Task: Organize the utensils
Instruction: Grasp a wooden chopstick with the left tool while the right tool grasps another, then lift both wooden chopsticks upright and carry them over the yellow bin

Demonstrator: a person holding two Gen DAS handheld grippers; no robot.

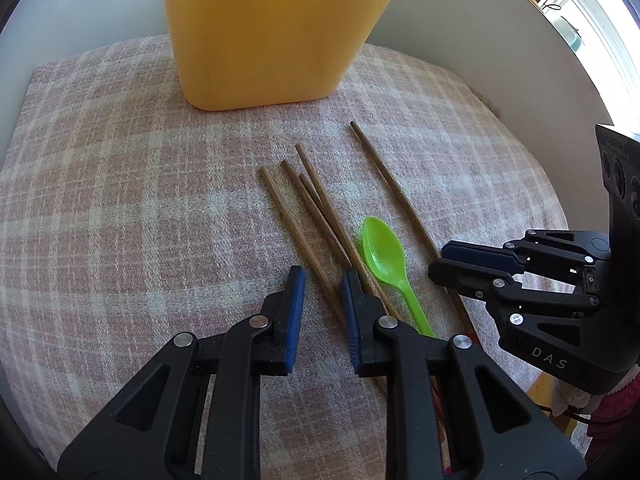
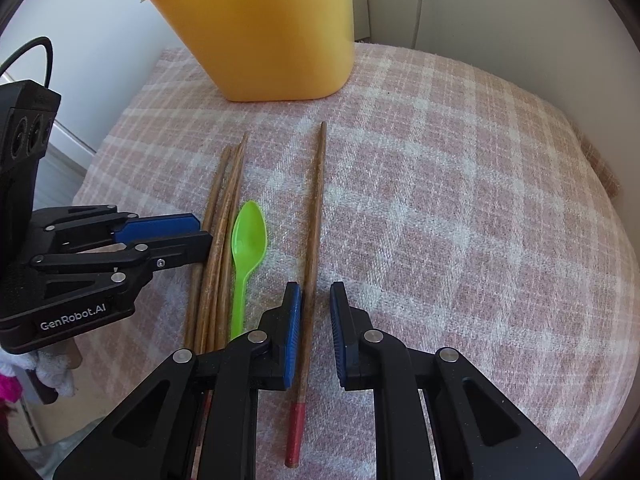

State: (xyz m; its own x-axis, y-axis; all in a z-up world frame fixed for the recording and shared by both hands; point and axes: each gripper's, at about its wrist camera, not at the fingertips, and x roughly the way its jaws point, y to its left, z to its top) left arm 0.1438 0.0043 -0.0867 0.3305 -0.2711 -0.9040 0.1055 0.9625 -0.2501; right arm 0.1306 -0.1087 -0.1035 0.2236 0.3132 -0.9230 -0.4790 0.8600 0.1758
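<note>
Low over the checked cloth (image 2: 460,184), the left claw (image 1: 322,280) points forward, parted around a bundled chopstick (image 1: 300,232). The right claw (image 2: 314,296) straddles the lone chopstick (image 2: 316,200), parted, gripping nothing.

A: Status of right gripper (image 2: 316,292)?
B: Jaws parted, blue pads (image 2: 291,334) facing each other. Positioned low over single chopstick (image 2: 314,216); chopstick shaft running just beside left pad, red-tipped end nearest camera.

A: Remaining utensils?
B: Bundle of chopsticks (image 2: 222,240) lying left of single chopstick. Green plastic spoon (image 2: 246,248) between bundle and single chopstick, bowl end toward far side, touching or just beside bundle. All resting on pink plaid cloth (image 2: 460,208).

A: Container?
B: Yellow plastic bin (image 2: 264,32) upright at far edge of cloth, one stick tip visible at rim.

A: Left gripper (image 2: 202,230)?
B: Entering from left, tips at bundle. Jaw gap not determinable.
</note>
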